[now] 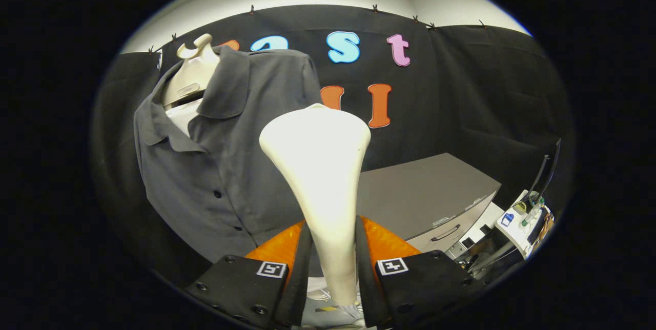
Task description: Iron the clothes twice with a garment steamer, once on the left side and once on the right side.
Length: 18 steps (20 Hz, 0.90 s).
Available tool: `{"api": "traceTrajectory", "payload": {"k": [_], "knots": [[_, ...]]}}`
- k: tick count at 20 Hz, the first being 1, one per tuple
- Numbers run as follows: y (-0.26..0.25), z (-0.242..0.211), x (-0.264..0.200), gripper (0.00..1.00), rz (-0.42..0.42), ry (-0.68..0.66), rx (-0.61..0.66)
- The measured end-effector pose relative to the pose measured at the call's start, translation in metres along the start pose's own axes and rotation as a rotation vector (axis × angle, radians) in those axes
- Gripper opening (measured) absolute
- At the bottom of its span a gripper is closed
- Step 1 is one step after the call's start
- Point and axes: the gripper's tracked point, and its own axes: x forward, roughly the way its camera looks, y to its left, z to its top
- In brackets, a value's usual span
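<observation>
A cream garment steamer (320, 166) stands upright between my fingers, its narrow handle clamped by both of them and its wide head rising ahead. My gripper (332, 263) is shut on that handle. Beyond and to the left of the steamer head hangs a dark grey button-up shirt (215, 166) on a pale mannequin torso (192, 76), collar open, with a white layer showing at the neck. The steamer head is off to the right of the shirt's front, and I cannot tell whether it touches the cloth.
A grey cabinet (425, 194) with a drawer handle stands to the right behind the steamer. Further right sit a dark monitor (546, 168) and a small white table with bottles (525, 217). Black cloth forms the booth wall behind.
</observation>
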Motion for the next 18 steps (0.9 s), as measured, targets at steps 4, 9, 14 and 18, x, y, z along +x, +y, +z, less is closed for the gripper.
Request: {"api": "traceTrajectory", "payload": {"k": [4,9,14,18], "knots": [[0.034,-0.009,0.017,0.5,0.03,0.029,-0.011],[0.057,-0.018,0.048,0.51,0.037,0.074,-0.035],[0.057,-0.032,0.07,0.51,0.022,0.111,-0.039],[0.054,-0.055,0.083,0.5,0.017,0.152,-0.044]]}}
